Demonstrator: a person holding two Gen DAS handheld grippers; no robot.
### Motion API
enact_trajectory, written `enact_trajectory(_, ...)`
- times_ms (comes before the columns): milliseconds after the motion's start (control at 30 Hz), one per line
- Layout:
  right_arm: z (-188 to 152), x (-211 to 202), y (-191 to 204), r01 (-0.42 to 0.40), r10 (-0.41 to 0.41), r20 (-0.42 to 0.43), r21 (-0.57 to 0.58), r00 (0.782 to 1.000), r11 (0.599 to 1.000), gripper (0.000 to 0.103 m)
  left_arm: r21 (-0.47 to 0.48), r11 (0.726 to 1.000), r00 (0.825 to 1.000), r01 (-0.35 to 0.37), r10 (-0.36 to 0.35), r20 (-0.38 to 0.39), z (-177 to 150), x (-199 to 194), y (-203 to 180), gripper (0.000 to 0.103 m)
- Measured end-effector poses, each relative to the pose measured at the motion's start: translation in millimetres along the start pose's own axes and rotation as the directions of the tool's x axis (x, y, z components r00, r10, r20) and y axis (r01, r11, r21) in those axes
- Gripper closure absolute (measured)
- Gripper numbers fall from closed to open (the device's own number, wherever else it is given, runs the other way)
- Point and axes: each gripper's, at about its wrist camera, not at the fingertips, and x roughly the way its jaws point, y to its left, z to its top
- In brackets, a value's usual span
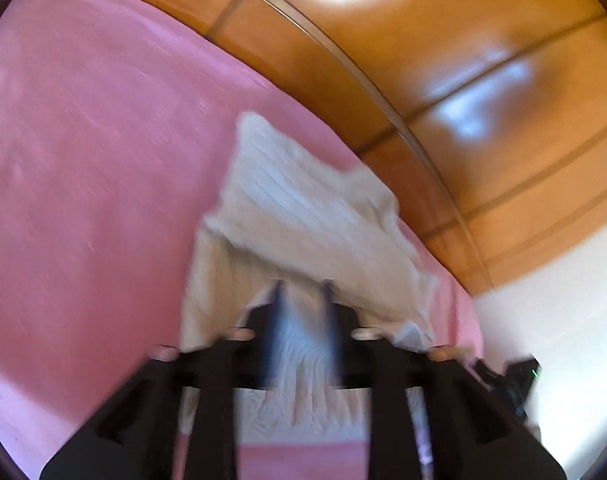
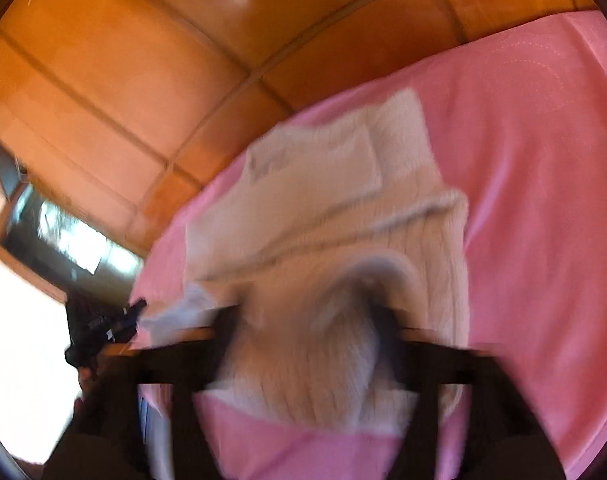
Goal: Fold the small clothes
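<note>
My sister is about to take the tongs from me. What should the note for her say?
Left tongs: shut on the white sweater, pinching a bunch of its knit.
Right tongs: knit bunched between them too; blur hides whether they are shut.
The sweater lies on the pink blanket, partly folded, one part laid over the body.
Left to do: lay the held part down flat and finish the fold.

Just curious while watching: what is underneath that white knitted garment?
A pink bedcover lies under the white knitted garment, showing all around it. Whatever lies under the garment's middle is covered. Both claws, left and right, have knit bunched between their fingers.
</note>
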Motion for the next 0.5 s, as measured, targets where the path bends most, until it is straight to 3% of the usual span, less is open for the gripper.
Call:
enact_trajectory(33, 2.9, -2.9, -3.3, -0.011, 0.011, 0.013, 0.012, 1.000, 1.000, 0.021, -0.011, 1.000, 0.999, -0.023, 0.023, 0.031, 3.5, -2.5, 3.3, 0.052)
enact_trajectory(67, 5.4, -6.3, -8.3, -0.021, 0.020, 0.026, 0.032, 0.999, 0.999, 0.015, -0.009, 0.999, 0.998, -0.046, 0.046, 0.052, 4.5, -5.2, 6.0, 0.046)
enact_trajectory(100, 5.1, -11.7, -13.9, -0.016, 0.014, 0.046, 0.052, 0.999, 0.999, 0.010, 0.002, 0.998, 0.996, -0.066, 0.065, 0.056, 4.3, -5.3, 7.3, 0.046)
enact_trajectory(233, -11.1, -21.8, -34.5, 0.043, -0.044, 0.020, 0.051, 0.999, 0.998, 0.011, 0.128, 0.981, 0.989, -0.148, 0.147, 0.017, -17.0, -3.4, 12.8, 0.046)
enact_trajectory(367, -39.6, -23.9, -44.5, 0.108, -0.108, -0.042, -0.002, 0.993, 0.994, 0.021, 0.250, 0.954, 0.983, -0.166, 0.179, -0.033, -52.4, 3.1, 18.5, 0.046)
enact_trajectory(467, -59.6, -20.4, -44.7, 0.184, -0.192, -0.072, -0.098, 0.979, 0.978, 0.036, 0.306, 0.935, 0.977, -0.176, 0.203, -0.058, -67.8, 11.2, 21.2, 0.046)
enact_trajectory(500, -62.3, -15.6, -44.4, 0.199, -0.209, -0.079, -0.117, 0.975, 0.973, 0.046, 0.321, 0.932, 0.978, -0.169, 0.198, -0.061, -71.9, 12.3, 20.5, 0.046)
